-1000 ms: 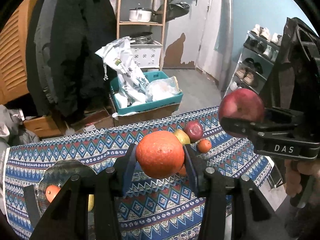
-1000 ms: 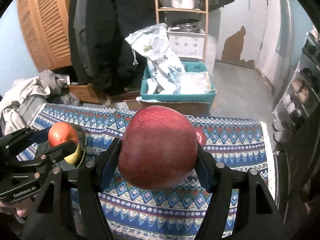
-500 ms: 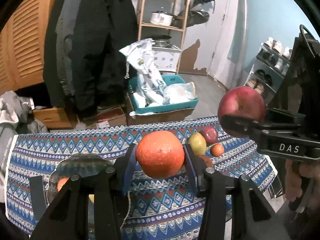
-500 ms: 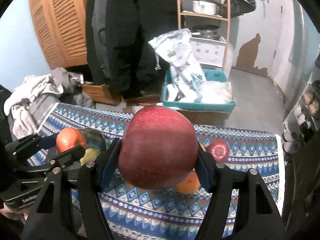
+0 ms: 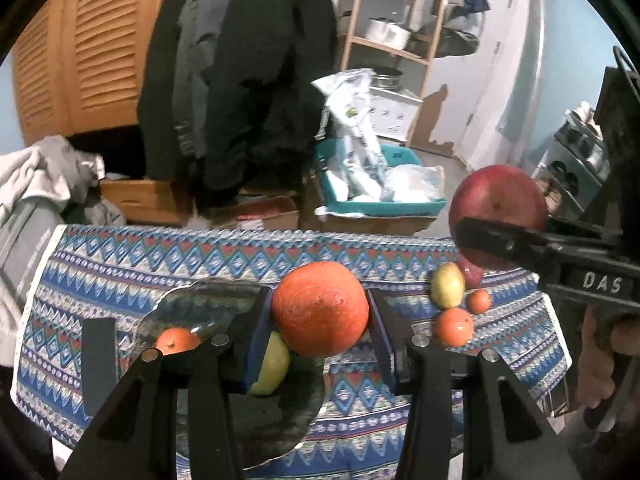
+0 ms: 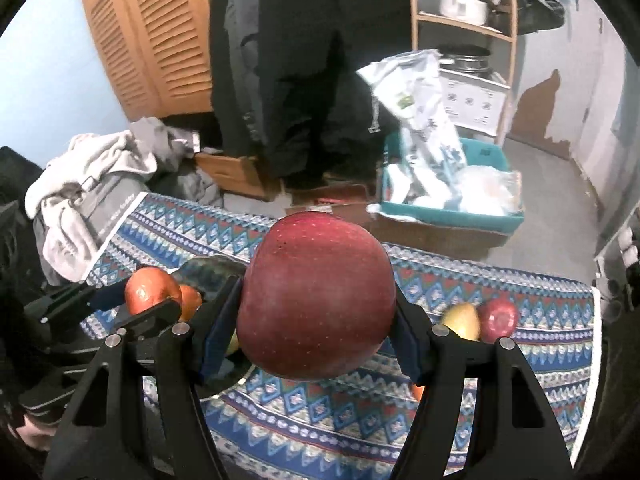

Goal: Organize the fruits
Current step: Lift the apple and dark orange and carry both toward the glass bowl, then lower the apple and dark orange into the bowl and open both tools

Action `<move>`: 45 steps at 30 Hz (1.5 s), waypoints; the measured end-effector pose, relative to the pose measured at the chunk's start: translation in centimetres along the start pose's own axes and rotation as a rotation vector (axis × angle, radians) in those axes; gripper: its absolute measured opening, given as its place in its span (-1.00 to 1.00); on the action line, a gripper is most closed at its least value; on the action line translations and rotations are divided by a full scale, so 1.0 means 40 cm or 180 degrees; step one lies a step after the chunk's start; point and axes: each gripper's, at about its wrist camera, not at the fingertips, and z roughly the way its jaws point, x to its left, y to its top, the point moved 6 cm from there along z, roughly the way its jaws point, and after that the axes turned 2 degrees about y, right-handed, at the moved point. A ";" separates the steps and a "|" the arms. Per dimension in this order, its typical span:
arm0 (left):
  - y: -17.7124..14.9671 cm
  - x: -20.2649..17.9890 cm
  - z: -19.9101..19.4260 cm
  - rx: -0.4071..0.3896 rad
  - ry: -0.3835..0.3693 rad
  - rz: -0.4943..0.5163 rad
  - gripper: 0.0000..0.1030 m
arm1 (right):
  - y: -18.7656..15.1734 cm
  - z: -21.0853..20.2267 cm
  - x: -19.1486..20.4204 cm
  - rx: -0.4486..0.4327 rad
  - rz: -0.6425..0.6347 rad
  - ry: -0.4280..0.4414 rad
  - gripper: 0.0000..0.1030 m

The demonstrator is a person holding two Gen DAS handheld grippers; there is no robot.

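Note:
My left gripper (image 5: 320, 312) is shut on a large orange (image 5: 320, 307) and holds it above a dark glass plate (image 5: 200, 304). The plate holds a small orange (image 5: 176, 340) and a yellow-green fruit (image 5: 272, 368). My right gripper (image 6: 316, 300) is shut on a big red apple (image 6: 316, 296); it also shows in the left wrist view (image 5: 498, 204), held high at the right. On the patterned cloth (image 5: 120, 268) lie a yellow-green fruit (image 5: 447, 285), a red apple (image 5: 470, 274) and two small oranges (image 5: 454, 326).
The table's far edge borders a floor with cardboard boxes (image 5: 256, 212), a teal bin (image 5: 380, 200) with bags, hanging coats (image 5: 248, 60) and a wooden shelf (image 5: 396, 40). Grey clothes (image 6: 88, 184) are piled at the left.
Both grippers have swung left with their fruit. The plate has come from the far left to right under the left gripper, and the loose fruit has shifted to the right of both views.

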 end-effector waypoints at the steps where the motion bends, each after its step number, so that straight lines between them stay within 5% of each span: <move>1: -0.004 0.015 0.004 0.0017 0.0030 -0.0022 -0.09 | 0.005 0.013 0.013 0.0017 -0.0016 0.0021 0.34; 28: -0.156 0.295 0.087 0.0490 0.0507 -0.0394 -0.09 | -0.009 0.261 0.271 0.0587 -0.0226 0.0434 0.34; 33: -0.197 0.323 0.129 0.0737 0.0360 -0.0559 -0.09 | -0.047 0.312 0.289 0.0770 -0.0222 0.0451 0.34; 45: -0.244 0.371 0.176 0.0966 0.0504 -0.0659 -0.06 | -0.102 0.381 0.296 0.1009 -0.0242 0.0416 0.34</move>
